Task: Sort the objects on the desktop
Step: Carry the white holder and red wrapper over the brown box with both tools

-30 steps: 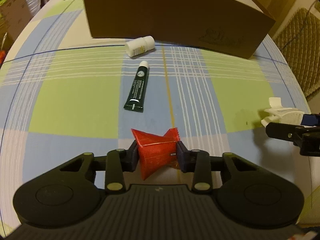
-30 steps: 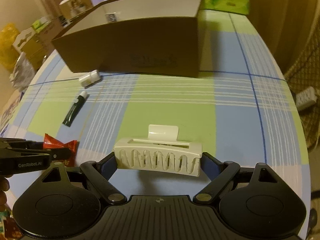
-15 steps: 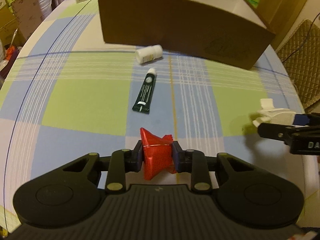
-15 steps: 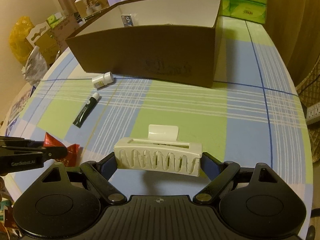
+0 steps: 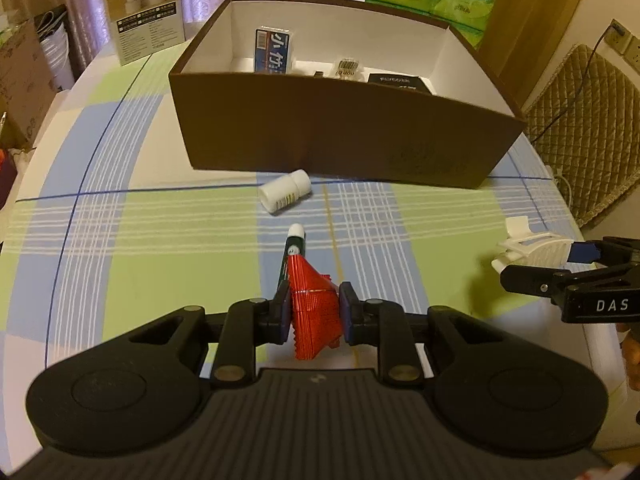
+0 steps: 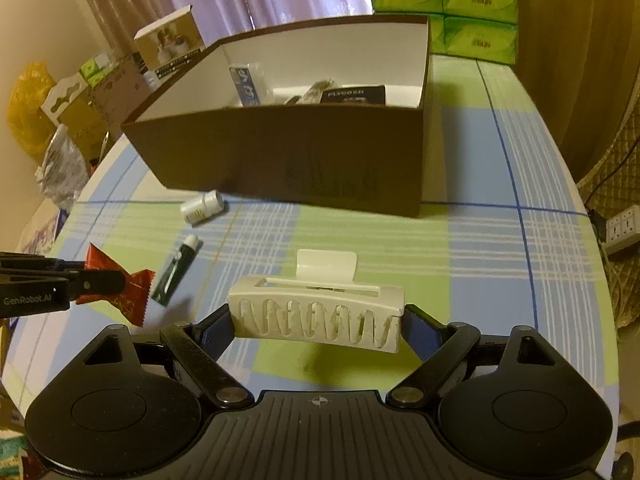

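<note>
A crinkled red wrapper (image 5: 314, 304) is pinched by the left gripper (image 5: 313, 312); a white ribbed hair claw (image 6: 316, 316) is clamped by the right gripper (image 6: 318, 326), both short of the brown box (image 5: 340, 136).

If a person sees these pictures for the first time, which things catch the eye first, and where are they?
First, the shiny red foil packet pinched in the left tongs, and the white plastic hair claw clamped in the right tongs, both above the checked tablecloth. Behind them stands the large open brown cardboard box, with a small white bottle lying before it.

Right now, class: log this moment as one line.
left hand-held gripper: holds red packet | right hand-held gripper: holds white clip | box: open | bottle, tube: on table
</note>
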Motion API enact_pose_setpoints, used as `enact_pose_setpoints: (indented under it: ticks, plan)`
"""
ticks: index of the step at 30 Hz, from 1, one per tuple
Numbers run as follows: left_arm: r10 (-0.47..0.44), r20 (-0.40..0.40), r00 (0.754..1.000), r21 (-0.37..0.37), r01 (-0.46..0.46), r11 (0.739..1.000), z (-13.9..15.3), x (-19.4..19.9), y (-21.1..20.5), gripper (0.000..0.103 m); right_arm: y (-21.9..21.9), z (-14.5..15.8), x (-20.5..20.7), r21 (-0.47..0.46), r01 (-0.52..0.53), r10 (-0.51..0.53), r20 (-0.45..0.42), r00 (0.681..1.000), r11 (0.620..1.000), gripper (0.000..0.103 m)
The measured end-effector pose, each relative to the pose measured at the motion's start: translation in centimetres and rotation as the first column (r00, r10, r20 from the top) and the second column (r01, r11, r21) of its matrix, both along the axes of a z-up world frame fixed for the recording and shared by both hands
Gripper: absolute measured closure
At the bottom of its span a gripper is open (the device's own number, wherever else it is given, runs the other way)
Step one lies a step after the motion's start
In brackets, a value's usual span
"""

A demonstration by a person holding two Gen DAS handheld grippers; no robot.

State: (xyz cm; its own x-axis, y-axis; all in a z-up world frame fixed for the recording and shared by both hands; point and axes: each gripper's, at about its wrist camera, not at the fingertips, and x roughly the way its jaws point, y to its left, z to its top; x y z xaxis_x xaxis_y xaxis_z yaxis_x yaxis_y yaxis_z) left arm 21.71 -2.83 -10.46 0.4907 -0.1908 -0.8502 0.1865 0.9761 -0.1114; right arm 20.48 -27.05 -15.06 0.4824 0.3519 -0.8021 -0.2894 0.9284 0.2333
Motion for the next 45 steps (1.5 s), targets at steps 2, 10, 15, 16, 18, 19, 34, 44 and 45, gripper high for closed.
enact_pose_setpoints:
  ticks: [2,10,15,16,18,19,34,44,45]
  plan:
    - [-0.010,0.000,1.000,-0.017,0.010,1.000,0.4,0.3,0.2,0.083,0.2,0.4,0.1,0.009,0.003,-0.003,0.003,1.000,1.000,0.018]
    - [-0.048,0.063,0.997,-0.050,0.051,0.997,3.9,2.7,0.8,0.083,0.5,3.4,1.4,0.032,-0.001,-0.001,0.058,0.998,0.999,0.018]
    - [-0.064,0.120,0.991,-0.055,0.071,0.996,6.2,4.9,1.4,0.083,0.8,5.7,3.0,0.053,-0.013,0.007,0.111,0.994,0.999,0.018]
    - [-0.065,0.130,0.989,-0.061,0.073,0.995,6.7,5.6,1.5,0.083,0.9,6.1,3.4,0.058,-0.015,0.009,0.118,0.993,0.998,0.018]
    - [-0.065,0.147,0.987,-0.069,0.076,0.995,7.3,6.7,1.7,0.083,0.9,6.8,4.3,0.066,-0.020,0.011,0.133,0.991,0.998,0.018]
    - [-0.067,0.157,0.985,-0.069,0.079,0.994,7.7,7.3,1.8,0.083,1.0,7.2,4.9,0.067,-0.021,0.012,0.141,0.990,0.998,0.018]
    - [-0.080,0.171,0.982,-0.067,0.092,0.993,7.2,18.2,0.3,0.083,1.8,7.6,15.6,0.045,0.030,-0.038,0.172,0.984,0.999,0.018]
    - [-0.040,0.114,0.993,-0.006,0.041,0.999,3.6,25.0,0.5,0.083,2.4,5.1,22.2,-0.031,0.067,-0.062,0.132,0.989,0.997,0.018]
    - [-0.037,0.110,0.993,-0.001,0.038,0.999,3.2,25.5,0.6,0.083,2.5,4.8,22.6,-0.041,0.067,-0.061,0.129,0.990,0.997,0.018]
